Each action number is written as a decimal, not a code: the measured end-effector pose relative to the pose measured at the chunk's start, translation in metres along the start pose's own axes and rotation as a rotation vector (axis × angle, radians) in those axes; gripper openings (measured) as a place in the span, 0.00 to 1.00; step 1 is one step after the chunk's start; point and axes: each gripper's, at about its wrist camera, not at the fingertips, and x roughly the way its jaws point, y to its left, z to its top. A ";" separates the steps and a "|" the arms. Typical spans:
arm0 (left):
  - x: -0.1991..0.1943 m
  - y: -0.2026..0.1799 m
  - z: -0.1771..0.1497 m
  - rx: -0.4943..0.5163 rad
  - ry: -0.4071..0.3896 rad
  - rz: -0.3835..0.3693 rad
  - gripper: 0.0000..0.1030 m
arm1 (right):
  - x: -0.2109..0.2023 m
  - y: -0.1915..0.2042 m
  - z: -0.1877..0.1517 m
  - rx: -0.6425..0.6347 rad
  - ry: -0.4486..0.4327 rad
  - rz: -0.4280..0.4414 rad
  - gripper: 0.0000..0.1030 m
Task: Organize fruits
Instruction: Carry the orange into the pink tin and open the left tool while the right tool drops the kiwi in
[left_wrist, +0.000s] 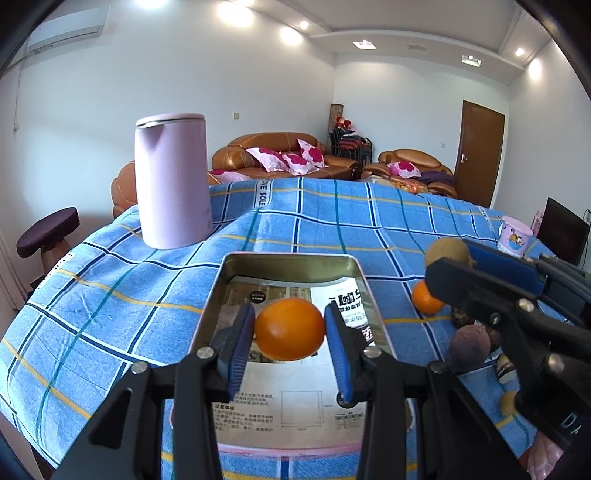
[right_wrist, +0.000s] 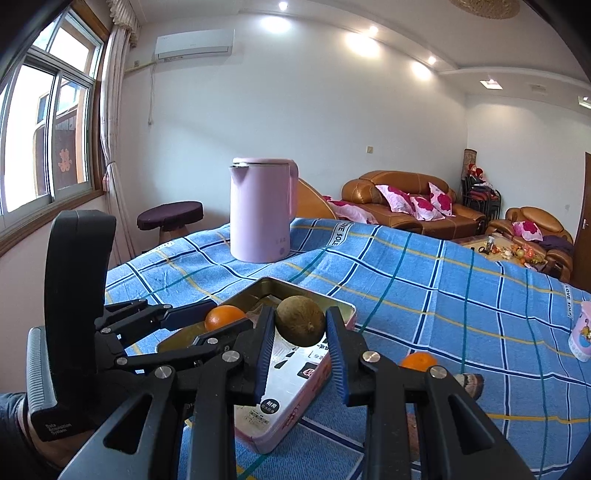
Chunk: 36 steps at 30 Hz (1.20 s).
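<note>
We hold an orange (left_wrist: 289, 329) in the left tool (left_wrist: 290, 328) over the tin (left_wrist: 218, 284), ready to drop it in. The right tool (right_wrist: 300, 326) clamps a kiwi (right_wrist: 300, 325) nearby, bound there too.

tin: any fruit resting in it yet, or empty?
No fruit rests in it. The tin shows only printed paper on its floor; the orange is held above it by the left gripper.
</note>
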 end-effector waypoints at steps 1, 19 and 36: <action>0.002 0.000 0.000 0.001 0.004 0.002 0.39 | 0.003 0.000 0.000 0.003 0.006 0.002 0.29; 0.035 0.025 0.001 -0.013 0.075 0.043 0.39 | 0.061 -0.004 -0.020 0.052 0.151 0.030 0.29; 0.027 0.031 0.008 -0.017 0.029 0.102 0.62 | 0.073 -0.004 -0.024 0.076 0.184 0.043 0.41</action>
